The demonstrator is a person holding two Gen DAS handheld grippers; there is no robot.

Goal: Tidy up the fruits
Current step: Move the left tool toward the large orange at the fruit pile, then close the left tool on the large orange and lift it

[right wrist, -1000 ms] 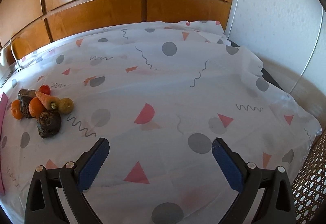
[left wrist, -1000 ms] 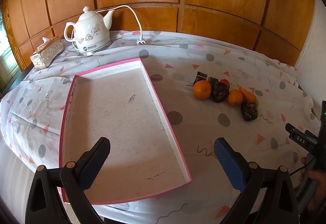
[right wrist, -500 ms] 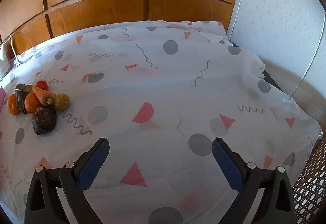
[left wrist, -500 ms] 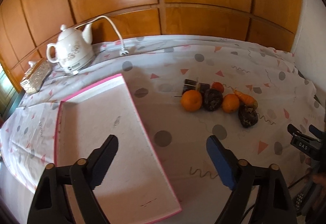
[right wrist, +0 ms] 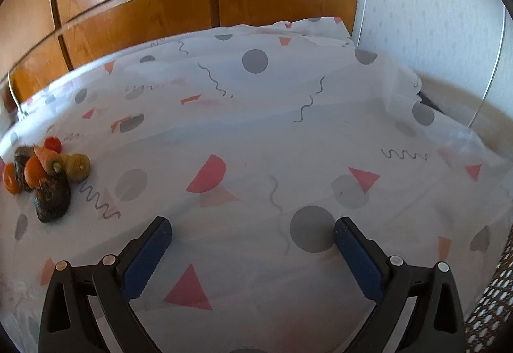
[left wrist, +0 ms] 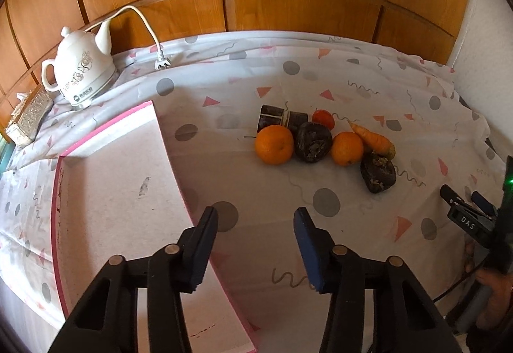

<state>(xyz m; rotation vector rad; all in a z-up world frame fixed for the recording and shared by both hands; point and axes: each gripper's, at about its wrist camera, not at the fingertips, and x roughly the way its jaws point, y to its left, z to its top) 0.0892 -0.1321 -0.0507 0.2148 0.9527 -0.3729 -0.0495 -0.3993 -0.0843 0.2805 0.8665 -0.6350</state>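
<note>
A cluster of produce lies on the patterned tablecloth: a large orange [left wrist: 274, 144], a smaller orange [left wrist: 347, 148], a carrot [left wrist: 372, 139], a small red fruit [left wrist: 323, 119] and dark lumpy fruits [left wrist: 313, 142]. The cluster also shows at the far left of the right wrist view [right wrist: 41, 176], with a yellowish fruit [right wrist: 77, 166]. A pink-edged white tray [left wrist: 121, 192] lies left of the cluster. My left gripper [left wrist: 256, 221] is open and empty, above the tray's right edge, short of the fruits. My right gripper [right wrist: 251, 232] is open and empty over bare cloth.
A white teapot [left wrist: 80, 71] with a cord and plug [left wrist: 160, 61] stands at the back left beside a silver box [left wrist: 27, 117]. Wood panelling runs behind the table. The other hand-held gripper [left wrist: 474, 221] shows at the right edge. The table's right edge [right wrist: 465, 135] drops near a white wall.
My left gripper has moved right and forward from over the tray toward the fruits, its fingers now closer together. My right gripper has shifted slightly and stays open.
</note>
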